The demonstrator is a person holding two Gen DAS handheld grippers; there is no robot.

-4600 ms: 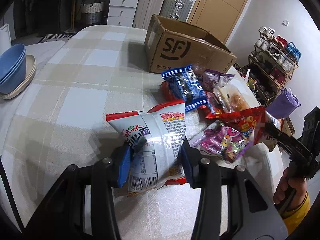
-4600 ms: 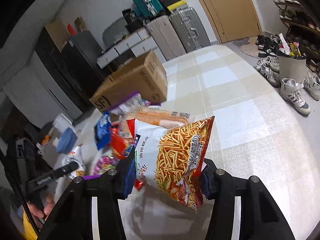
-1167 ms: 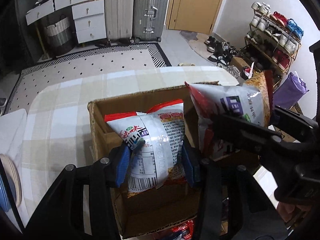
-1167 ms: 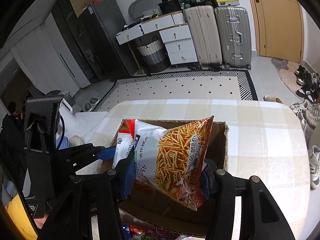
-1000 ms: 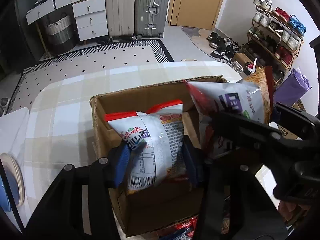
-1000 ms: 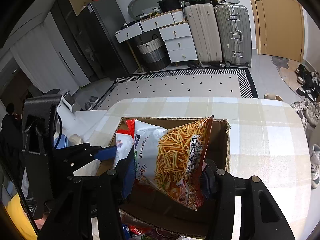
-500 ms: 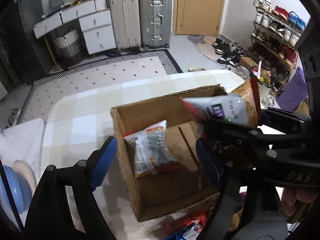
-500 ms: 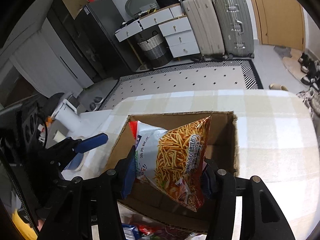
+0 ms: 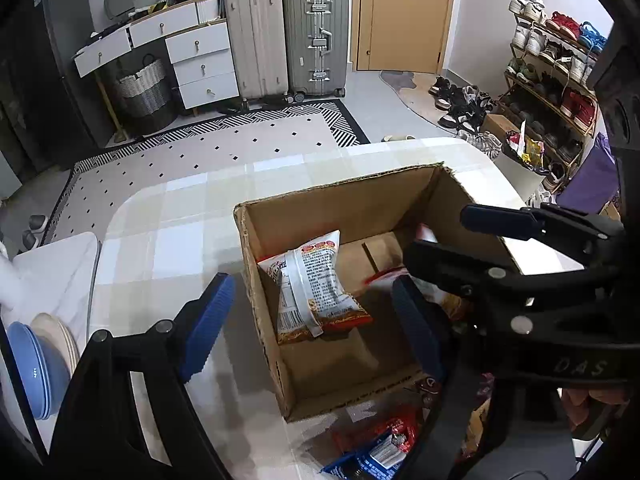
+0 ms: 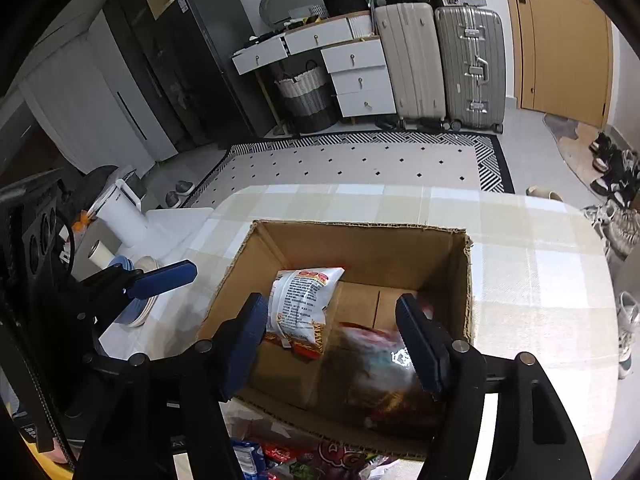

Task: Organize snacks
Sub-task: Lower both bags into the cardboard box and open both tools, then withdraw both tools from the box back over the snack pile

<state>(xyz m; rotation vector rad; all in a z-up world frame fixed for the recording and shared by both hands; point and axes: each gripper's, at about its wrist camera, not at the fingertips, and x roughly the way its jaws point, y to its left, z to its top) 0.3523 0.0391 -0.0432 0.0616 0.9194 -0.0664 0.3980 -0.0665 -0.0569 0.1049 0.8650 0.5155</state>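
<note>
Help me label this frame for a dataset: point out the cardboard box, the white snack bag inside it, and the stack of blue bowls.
cardboard box (image 9: pixel 352 204): left wrist view, inner face of its far wall.
white snack bag (image 9: pixel 316 284): left wrist view, middle of its printed back.
blue bowls (image 9: pixel 38 372): left wrist view, outer side of the stack.

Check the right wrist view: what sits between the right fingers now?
In the right wrist view, the right gripper stands open over the box; a white bag and a blurred red bag lie between.

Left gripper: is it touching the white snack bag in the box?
Apart. The left wrist view shows the left gripper open above the cardboard box, with the white snack bag lying on the box floor.
</note>
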